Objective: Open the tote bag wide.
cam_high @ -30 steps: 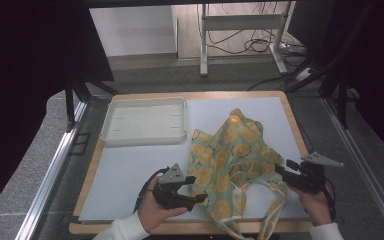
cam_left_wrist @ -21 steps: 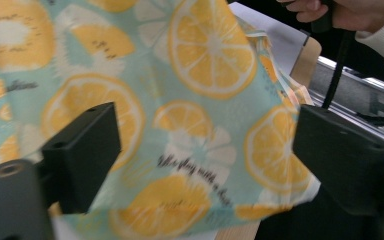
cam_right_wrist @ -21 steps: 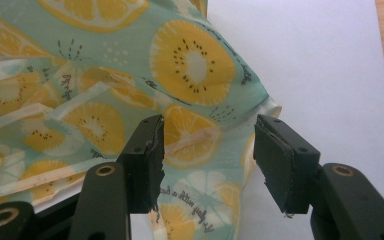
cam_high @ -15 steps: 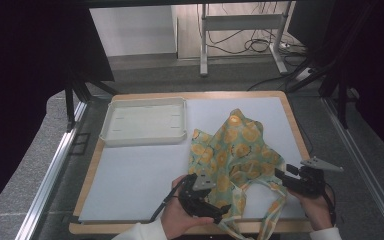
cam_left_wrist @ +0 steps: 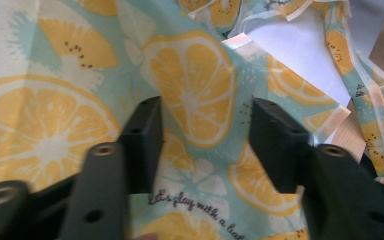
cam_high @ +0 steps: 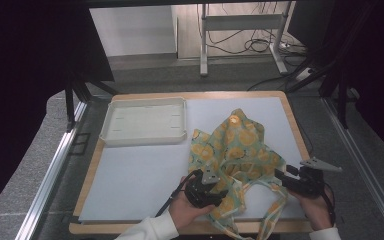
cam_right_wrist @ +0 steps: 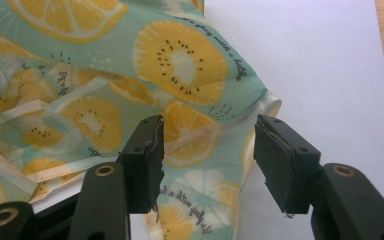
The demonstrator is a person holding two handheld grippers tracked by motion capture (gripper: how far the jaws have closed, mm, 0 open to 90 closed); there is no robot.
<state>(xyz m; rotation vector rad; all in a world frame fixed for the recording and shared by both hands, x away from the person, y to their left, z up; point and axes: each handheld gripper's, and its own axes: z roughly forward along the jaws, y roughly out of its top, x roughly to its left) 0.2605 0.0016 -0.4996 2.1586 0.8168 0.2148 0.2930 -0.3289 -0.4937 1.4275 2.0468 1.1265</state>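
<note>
Overhead, a crumpled citrus-print cloth (cam_high: 237,147) lies on the right half of the white worktop (cam_high: 140,180), its straps trailing toward the near edge. A cream tray (cam_high: 145,121) sits at the far left, apart from the cloth. The left tongs (cam_high: 215,192) rest on the cloth's near-left part; the right tongs (cam_high: 280,176) sit at its right edge. Along the left tongs (cam_left_wrist: 205,135), the jaws stand apart over printed fabric. Along the right tongs (cam_right_wrist: 207,150), the jaws gape around the cloth's edge.
</note>
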